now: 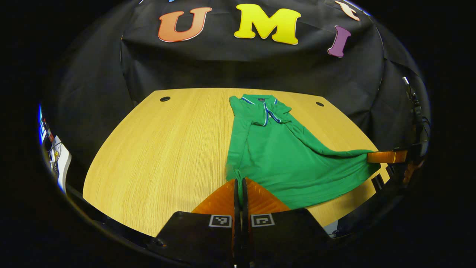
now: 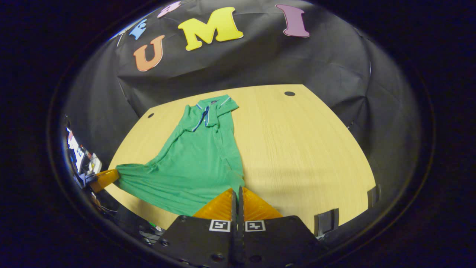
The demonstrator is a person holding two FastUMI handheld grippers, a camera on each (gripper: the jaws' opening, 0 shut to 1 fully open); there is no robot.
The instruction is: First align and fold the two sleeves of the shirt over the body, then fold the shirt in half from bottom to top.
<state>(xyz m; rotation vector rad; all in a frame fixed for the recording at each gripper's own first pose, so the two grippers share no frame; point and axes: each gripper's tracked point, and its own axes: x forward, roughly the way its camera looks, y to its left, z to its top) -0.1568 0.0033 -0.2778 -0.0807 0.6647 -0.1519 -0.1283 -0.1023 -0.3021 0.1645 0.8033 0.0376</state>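
Observation:
A green polo shirt [image 1: 282, 156] lies on the wooden table [image 1: 163, 156], collar at the far side, both sleeves folded in over the body. My left gripper [image 1: 240, 182] is shut on the shirt's bottom left hem corner, lifted a little off the table. In the right gripper view the same shirt [image 2: 197, 163] runs from the collar toward me, and my right gripper [image 2: 236, 190] is shut on its bottom right hem corner. Each view shows the other gripper off to the side: the right gripper [image 1: 386, 156] and the left gripper [image 2: 106, 178], each pinching a stretched corner of the hem.
The table [image 2: 305, 149] has two dark cable holes [image 1: 164, 99] [image 1: 319, 104] near its far edge. Equipment and cables [image 1: 55, 156] sit beyond the table's left side. Black clamps [image 2: 327, 221] stick up at the near right edge.

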